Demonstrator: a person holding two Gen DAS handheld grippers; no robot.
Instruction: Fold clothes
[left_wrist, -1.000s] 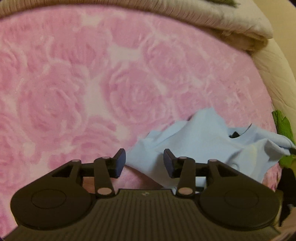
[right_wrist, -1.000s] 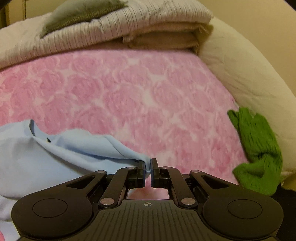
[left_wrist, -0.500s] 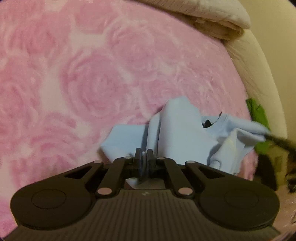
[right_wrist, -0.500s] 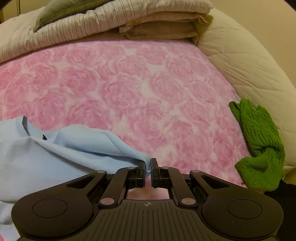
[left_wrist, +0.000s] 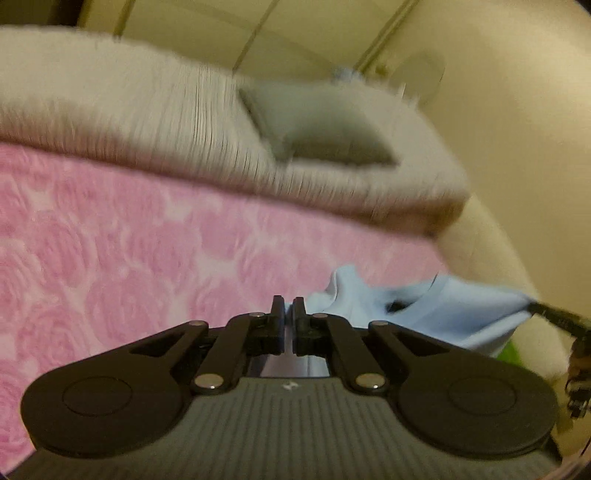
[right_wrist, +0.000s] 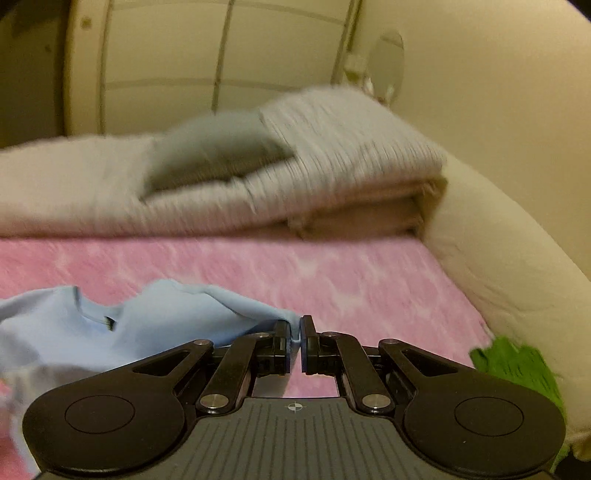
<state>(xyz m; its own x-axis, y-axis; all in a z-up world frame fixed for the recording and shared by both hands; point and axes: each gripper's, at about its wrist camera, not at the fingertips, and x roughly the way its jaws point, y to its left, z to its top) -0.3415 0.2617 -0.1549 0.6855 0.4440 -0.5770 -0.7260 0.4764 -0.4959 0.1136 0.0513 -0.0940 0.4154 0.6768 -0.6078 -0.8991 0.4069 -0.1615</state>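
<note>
A light blue shirt (left_wrist: 450, 314) hangs stretched between my two grippers above the pink rose-patterned bed (left_wrist: 129, 258). My left gripper (left_wrist: 288, 321) is shut on one edge of the shirt, with cloth showing between the fingers. My right gripper (right_wrist: 294, 339) is shut on another edge of the shirt (right_wrist: 147, 325), whose collar and tag show at the left. The right gripper's tip also shows at the far right of the left wrist view (left_wrist: 561, 317), holding the cloth. Both views are blurred by motion.
A folded striped grey blanket (right_wrist: 314, 177) with a grey cushion (right_wrist: 218, 147) lies at the bed's far end. A cream quilt (right_wrist: 509, 258) runs along the right edge. A green knitted garment (right_wrist: 517, 369) lies at the right on the bed (right_wrist: 369, 280).
The left gripper closed on the shirt's edge. Both grippers then rose and tilted up, lifting the shirt off the bed, so the wall and blanket now fill the upper views.
</note>
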